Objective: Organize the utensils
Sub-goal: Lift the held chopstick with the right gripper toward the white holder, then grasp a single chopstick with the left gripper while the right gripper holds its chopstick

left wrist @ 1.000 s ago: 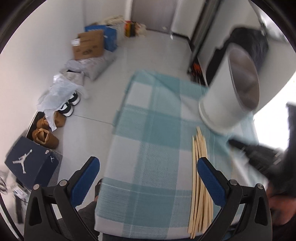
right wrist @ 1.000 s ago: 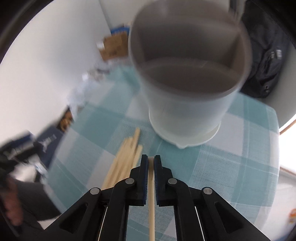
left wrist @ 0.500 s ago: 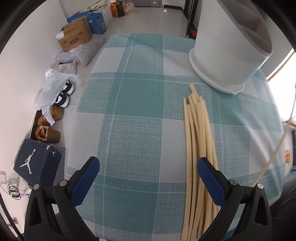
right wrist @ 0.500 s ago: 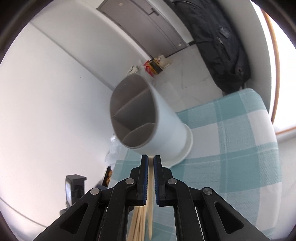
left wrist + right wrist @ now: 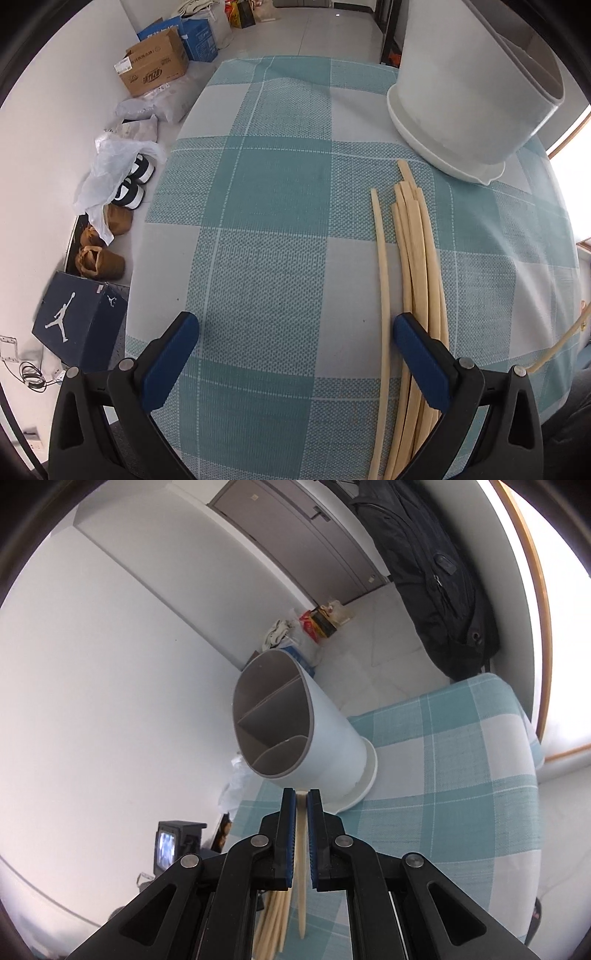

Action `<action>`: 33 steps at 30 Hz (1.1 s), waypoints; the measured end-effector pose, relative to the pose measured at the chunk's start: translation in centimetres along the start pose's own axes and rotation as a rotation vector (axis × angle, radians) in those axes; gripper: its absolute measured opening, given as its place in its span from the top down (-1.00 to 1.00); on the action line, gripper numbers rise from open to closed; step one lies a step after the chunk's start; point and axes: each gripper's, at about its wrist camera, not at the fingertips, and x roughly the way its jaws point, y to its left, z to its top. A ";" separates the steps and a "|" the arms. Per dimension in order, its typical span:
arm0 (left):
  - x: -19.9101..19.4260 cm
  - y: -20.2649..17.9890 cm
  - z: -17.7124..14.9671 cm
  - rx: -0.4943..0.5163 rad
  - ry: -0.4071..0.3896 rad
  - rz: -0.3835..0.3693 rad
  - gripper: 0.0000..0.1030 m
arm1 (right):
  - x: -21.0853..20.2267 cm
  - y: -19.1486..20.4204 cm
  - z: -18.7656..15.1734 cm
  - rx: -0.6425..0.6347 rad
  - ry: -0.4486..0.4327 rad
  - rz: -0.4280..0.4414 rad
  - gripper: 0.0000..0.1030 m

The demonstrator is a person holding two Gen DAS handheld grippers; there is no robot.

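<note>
A white utensil holder (image 5: 476,92) with grey dividers inside stands upright at the far right of the table; it also shows in the right wrist view (image 5: 295,734). Several pale wooden chopsticks (image 5: 413,258) lie in a bundle on the checked cloth in front of it. My left gripper (image 5: 295,354) is open and empty, low over the cloth, with its right finger beside the bundle. My right gripper (image 5: 302,797) is shut on one chopstick (image 5: 301,867) and holds it raised, pointing towards the holder's opening. That chopstick's end shows at the right edge of the left wrist view (image 5: 561,343).
The table wears a teal and white checked cloth (image 5: 277,229). On the floor to the left lie a cardboard box (image 5: 155,70), plastic bags, shoes and a dark shoebox (image 5: 77,328). A black backpack (image 5: 436,576) hangs beyond the table.
My left gripper has dropped closer to the cloth and the bundle. My right gripper has lifted the chopstick off the table and drawn back from the holder, tilting upward.
</note>
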 end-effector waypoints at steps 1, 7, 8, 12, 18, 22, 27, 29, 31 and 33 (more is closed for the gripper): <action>0.1 0.1 0.2 -0.004 0.003 0.000 -0.98 | 0.1 0.0 0.0 -0.003 0.001 -0.002 0.90; 0.1 -0.3 1.8 0.025 -0.005 -0.033 -0.41 | 0.0 0.0 0.2 0.003 0.001 0.006 0.90; 0.0 -0.5 1.9 0.039 -0.007 -0.034 -0.35 | 0.0 0.0 0.2 0.004 0.001 0.006 0.90; -0.2 -1.7 2.6 0.085 -0.018 -0.050 0.31 | -0.2 -0.3 0.4 0.008 -0.002 -0.004 0.90; -0.5 -3.0 2.5 0.149 -0.038 -0.063 0.95 | -0.2 -0.4 0.6 0.002 0.001 -0.019 0.90; -0.9 -2.1 2.5 0.102 -0.079 -0.067 0.98 | -0.1 0.1 0.6 -0.017 -0.001 -0.024 0.90; -3.3 -1.2 2.1 0.042 -0.179 -0.105 0.99 | -0.5 1.1 0.4 -0.053 -0.019 -0.030 0.90; -4.7 -1.0 1.9 0.013 -0.230 -0.119 0.99 | -0.7 1.5 0.2 -0.066 -0.027 -0.030 0.90; -6.7 -0.5 1.1 -0.015 -0.293 -0.144 0.99 | -0.9 1.9 0.0 -0.084 -0.037 -0.034 0.90; -8.6 -0.5 0.4 -0.023 -0.360 -0.146 0.99 | -1.2 2.6 -0.4 -0.105 -0.048 -0.037 0.90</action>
